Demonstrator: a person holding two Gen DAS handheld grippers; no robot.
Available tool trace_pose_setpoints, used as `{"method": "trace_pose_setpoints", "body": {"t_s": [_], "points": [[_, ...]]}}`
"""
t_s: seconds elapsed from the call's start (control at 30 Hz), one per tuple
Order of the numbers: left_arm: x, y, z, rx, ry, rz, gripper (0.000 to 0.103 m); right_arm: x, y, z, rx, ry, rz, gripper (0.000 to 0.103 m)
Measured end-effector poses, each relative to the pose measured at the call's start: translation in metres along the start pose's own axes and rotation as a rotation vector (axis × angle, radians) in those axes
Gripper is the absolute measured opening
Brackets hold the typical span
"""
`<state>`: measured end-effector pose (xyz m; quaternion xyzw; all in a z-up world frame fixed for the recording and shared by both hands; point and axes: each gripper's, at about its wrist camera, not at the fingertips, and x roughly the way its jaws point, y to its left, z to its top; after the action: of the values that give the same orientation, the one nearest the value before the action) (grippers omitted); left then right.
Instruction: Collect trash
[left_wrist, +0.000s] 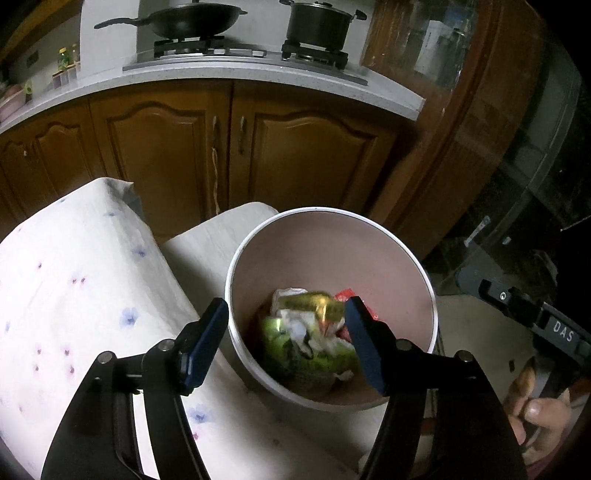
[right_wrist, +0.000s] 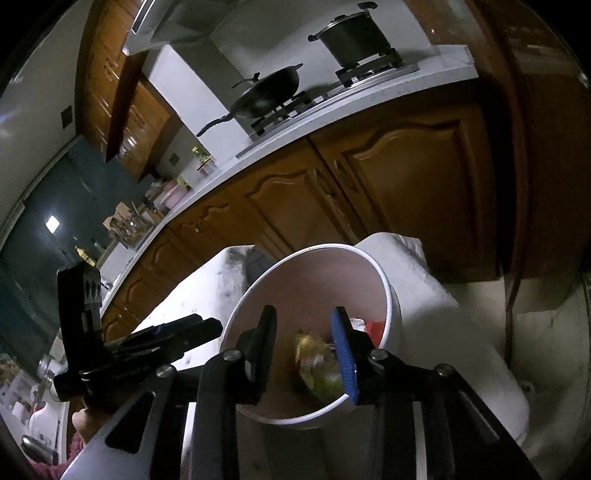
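A white round bin (left_wrist: 424, 273) with a pinkish inside stands beside a cloth-covered table. It holds trash (left_wrist: 310, 336): green and gold wrappers, white crumpled paper and a red packet. My left gripper (left_wrist: 286, 345) is open and empty, its fingers straddling the bin's near left rim. In the right wrist view the bin (right_wrist: 393, 306) sits just ahead and the trash (right_wrist: 317, 369) lies at its bottom. My right gripper (right_wrist: 304, 354) is open and empty above the bin's mouth. The left gripper (right_wrist: 177, 332) shows at the left of that view.
A floral white tablecloth (left_wrist: 74, 280) covers the table left of the bin. Brown wooden cabinets (left_wrist: 207, 147) stand behind, under a grey counter with a wok (left_wrist: 192, 20) and a pot (left_wrist: 319, 24) on a hob. A dark glass door (left_wrist: 517, 166) is on the right.
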<state>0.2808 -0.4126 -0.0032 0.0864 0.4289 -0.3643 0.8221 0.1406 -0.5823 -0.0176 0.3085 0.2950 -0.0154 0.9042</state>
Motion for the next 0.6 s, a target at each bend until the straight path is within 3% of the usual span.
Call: {"method": "trace_pose_setpoints", "body": {"t_s": [0.17,0.4,0.6], "points": [[-0.005,0.005,-0.006,-0.017,-0.004,-0.002,0.066,-0.003,0.003,-0.001,0.002,-0.004,0.002,0.034],[-0.026,0.018,-0.024,-0.075,-0.025,0.005,0.067,-0.007,0.011,-0.006,-0.008,-0.015,0.011,0.043],[-0.053,0.028,-0.045,-0.111,-0.058,0.007,0.068,-0.015,0.029,-0.018,-0.031,-0.044,0.012,0.069]]}}
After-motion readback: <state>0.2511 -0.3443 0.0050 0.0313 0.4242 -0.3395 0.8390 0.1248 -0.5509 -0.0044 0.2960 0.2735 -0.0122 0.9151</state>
